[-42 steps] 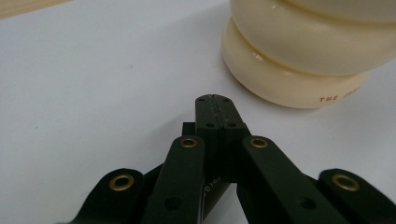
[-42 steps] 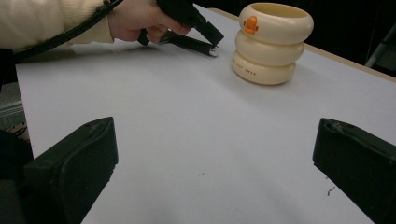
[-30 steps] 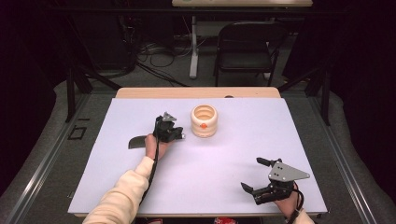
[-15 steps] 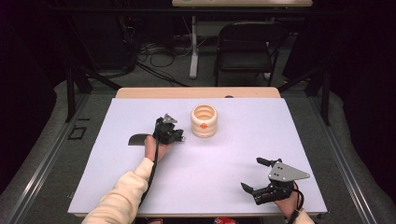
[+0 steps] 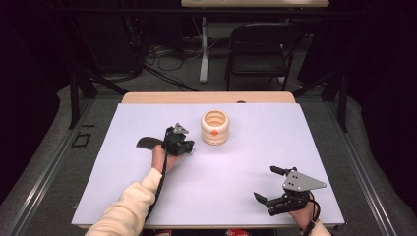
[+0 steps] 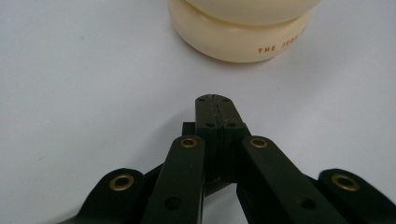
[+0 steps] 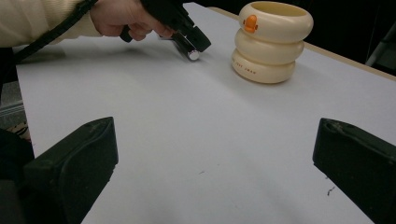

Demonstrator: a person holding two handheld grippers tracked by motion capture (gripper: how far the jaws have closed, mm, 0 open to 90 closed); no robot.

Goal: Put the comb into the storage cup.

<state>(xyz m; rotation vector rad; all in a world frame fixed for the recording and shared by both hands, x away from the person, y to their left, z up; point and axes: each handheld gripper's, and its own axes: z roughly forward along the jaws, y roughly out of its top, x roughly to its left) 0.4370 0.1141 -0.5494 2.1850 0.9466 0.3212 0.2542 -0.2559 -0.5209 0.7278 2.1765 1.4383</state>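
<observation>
A cream pot (image 5: 215, 127) made of stacked rings, with a small orange mark on its front, stands upright on the white table top (image 5: 255, 147) behind the middle. My left gripper (image 5: 189, 147) lies low over the table just left of the pot, jaws pressed together on nothing. In the left gripper view the shut tips (image 6: 215, 112) point at the pot's base (image 6: 243, 32), a short gap away. My right gripper (image 5: 268, 184) rests near the front right corner with its jaws wide apart. The right gripper view (image 7: 217, 140) looks across bare table to the pot (image 7: 273, 42) and the left gripper (image 7: 194, 46).
The white sheet covers a wooden table whose far edge (image 5: 206, 97) shows behind the pot. A folding chair (image 5: 260, 49) and cables (image 5: 162, 59) on the floor lie beyond the table. Bare table surface stretches between the two grippers.
</observation>
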